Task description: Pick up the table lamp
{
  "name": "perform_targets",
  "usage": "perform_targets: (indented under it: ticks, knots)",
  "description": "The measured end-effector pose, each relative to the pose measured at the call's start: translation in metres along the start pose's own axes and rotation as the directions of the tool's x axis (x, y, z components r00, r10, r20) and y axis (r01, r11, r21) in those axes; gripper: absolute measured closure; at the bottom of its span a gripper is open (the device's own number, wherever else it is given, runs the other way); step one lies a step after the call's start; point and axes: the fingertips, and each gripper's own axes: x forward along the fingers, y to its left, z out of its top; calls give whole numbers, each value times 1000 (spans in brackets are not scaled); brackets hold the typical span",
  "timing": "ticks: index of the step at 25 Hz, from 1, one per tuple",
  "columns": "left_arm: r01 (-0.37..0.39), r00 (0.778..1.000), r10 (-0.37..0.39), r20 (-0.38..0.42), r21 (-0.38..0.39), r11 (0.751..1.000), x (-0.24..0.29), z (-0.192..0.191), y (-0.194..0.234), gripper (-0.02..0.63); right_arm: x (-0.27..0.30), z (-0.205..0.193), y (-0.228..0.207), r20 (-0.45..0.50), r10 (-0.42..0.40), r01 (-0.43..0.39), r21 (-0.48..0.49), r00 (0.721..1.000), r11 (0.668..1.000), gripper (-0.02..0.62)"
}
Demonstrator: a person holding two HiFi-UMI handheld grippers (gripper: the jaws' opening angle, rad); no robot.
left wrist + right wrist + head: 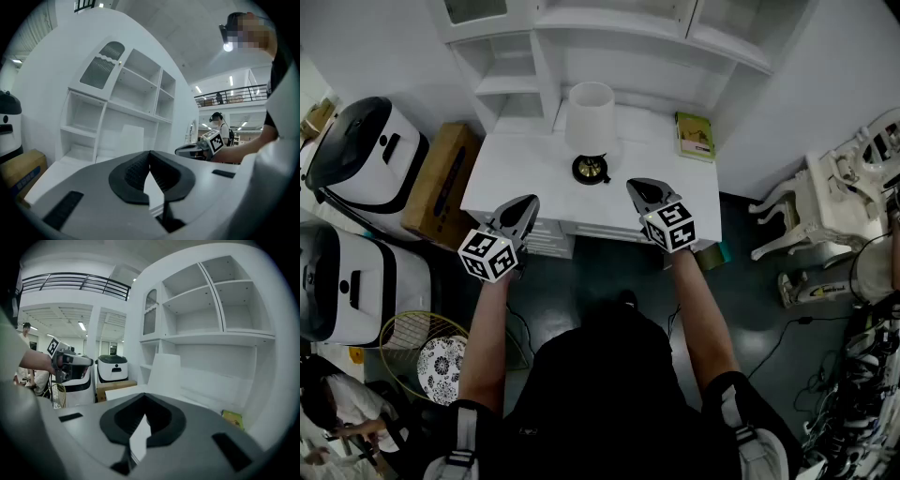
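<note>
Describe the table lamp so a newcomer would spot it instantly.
Find the white desk under the white shelving unit. Near its centre stands the table lamp: white tapered shade over a round black base, unlike the flat green book to its right.

White table lamp (591, 117) shade over black-and-gold base, white surface (516, 178), green book (695, 136) at three o'clock, brown box (441, 183) at nine, black-and-white square-patterned cubes on left gripper (528, 201) and right gripper (637, 186).

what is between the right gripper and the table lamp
Only bare white desk top lies between the right gripper and the table lamp, as the head view shows. The green book lies off to the side.
</note>
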Motion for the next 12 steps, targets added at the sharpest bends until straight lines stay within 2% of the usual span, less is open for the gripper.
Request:
perform_targets:
  ticks: [12]
  knots:
    - [-7, 1000, 7, -22, 0, 1000, 21, -4, 5, 595, 13, -12, -12, -18, 29, -29, 17, 999, 999, 589]
